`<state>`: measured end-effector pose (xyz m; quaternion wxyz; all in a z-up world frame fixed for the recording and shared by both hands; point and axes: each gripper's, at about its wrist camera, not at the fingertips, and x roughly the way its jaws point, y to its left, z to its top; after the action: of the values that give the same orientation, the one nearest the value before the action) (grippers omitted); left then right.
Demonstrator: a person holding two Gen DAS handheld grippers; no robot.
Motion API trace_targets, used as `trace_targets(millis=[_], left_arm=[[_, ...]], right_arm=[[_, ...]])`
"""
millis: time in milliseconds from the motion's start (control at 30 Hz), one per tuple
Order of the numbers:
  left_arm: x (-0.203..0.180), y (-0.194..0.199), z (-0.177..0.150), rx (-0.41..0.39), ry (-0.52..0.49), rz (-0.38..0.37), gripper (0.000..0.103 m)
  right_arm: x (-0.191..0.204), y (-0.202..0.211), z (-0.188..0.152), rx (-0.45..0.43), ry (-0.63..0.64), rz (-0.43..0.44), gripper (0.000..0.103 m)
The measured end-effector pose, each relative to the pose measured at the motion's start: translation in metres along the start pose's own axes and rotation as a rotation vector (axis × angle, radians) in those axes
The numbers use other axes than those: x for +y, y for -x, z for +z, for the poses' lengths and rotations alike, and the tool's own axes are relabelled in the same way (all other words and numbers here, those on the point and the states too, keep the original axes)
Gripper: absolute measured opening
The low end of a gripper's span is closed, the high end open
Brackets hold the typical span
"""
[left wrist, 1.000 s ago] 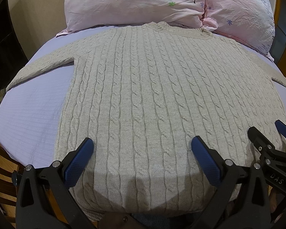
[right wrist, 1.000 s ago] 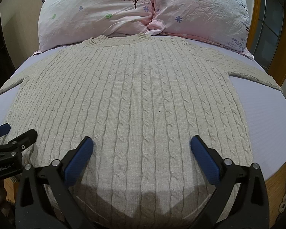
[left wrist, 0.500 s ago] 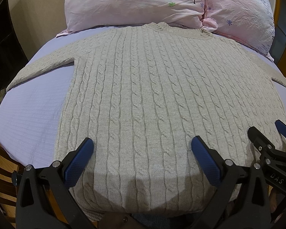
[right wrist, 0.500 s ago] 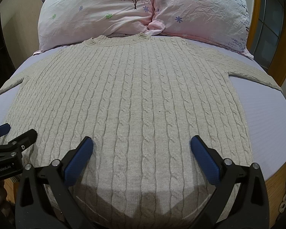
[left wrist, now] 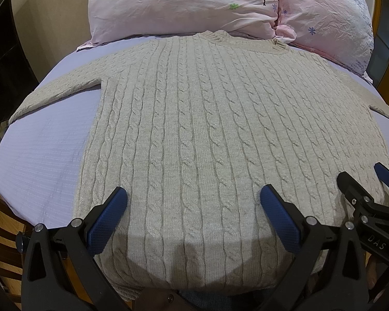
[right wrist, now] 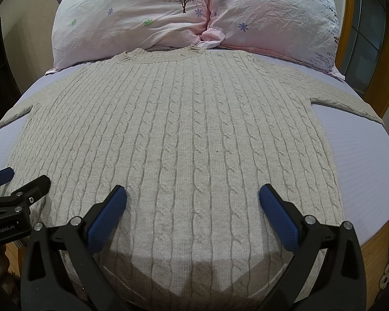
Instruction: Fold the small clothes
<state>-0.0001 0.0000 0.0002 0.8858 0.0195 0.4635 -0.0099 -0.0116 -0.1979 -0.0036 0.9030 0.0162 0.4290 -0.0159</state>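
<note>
A beige cable-knit sweater [left wrist: 194, 119] lies flat and face up on a lilac bed sheet, collar at the far end, both sleeves spread out sideways. It also fills the right wrist view [right wrist: 184, 140]. My left gripper [left wrist: 193, 202] is open and empty, hovering over the hem's left half. My right gripper [right wrist: 192, 199] is open and empty over the hem's right half. The right gripper shows in the left wrist view [left wrist: 363, 178] at the right edge. The left gripper shows in the right wrist view [right wrist: 18, 178] at the left edge.
Two pink flowered pillows [left wrist: 184, 2] [right wrist: 272, 13] lie at the head of the bed behind the collar. The lilac sheet [left wrist: 39, 150] [right wrist: 363, 155] shows beside the sweater. A wooden bed frame [right wrist: 381, 235] runs along the edges. A dark cabinet [left wrist: 2, 64] stands at left.
</note>
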Motion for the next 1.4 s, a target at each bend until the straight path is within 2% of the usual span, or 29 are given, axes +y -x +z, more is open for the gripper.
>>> trace_targets(millis=[1000,1100,1133,1167,1200,1233,1300,1333,1367,1400], left_arm=[[-0.001,0.000,-0.002,-0.010,-0.002,0.000,0.102],[0.001,0.002,-0.006,-0.037,-0.006,-0.001,0.102],[0.001,0.004,-0.007,-0.049,-0.008,-0.002,0.102],[0.002,0.005,-0.011,-0.092,-0.016,-0.008,0.102],[0.002,0.007,-0.010,-0.099,-0.018,-0.008,0.102],[0.002,0.008,-0.012,-0.124,-0.025,-0.014,0.102],[0.004,0.007,-0.011,-0.140,-0.030,-0.023,0.102],[0.005,0.007,-0.008,-0.143,-0.030,-0.027,0.102],[0.007,0.007,-0.004,-0.155,-0.028,-0.035,0.102],[0.009,0.008,0.000,-0.166,-0.026,-0.044,0.102]], right_arm=[[0.000,0.002,-0.003,-0.014,0.007,0.004,0.101],[-0.003,0.002,0.000,-0.015,0.022,0.039,0.101],[-0.014,0.004,0.004,-0.029,0.011,0.089,0.101],[-0.024,0.007,0.008,-0.049,-0.013,0.108,0.101],[-0.038,0.011,0.013,-0.073,-0.045,0.115,0.101],[-0.056,0.016,0.019,-0.107,-0.085,0.106,0.101],[-0.116,0.026,0.041,-0.168,-0.212,0.015,0.101],[-0.137,0.027,0.048,-0.180,-0.259,-0.003,0.101],[-0.178,0.025,0.059,-0.191,-0.353,-0.016,0.101],[-0.205,0.022,0.065,-0.187,-0.420,-0.020,0.096]])
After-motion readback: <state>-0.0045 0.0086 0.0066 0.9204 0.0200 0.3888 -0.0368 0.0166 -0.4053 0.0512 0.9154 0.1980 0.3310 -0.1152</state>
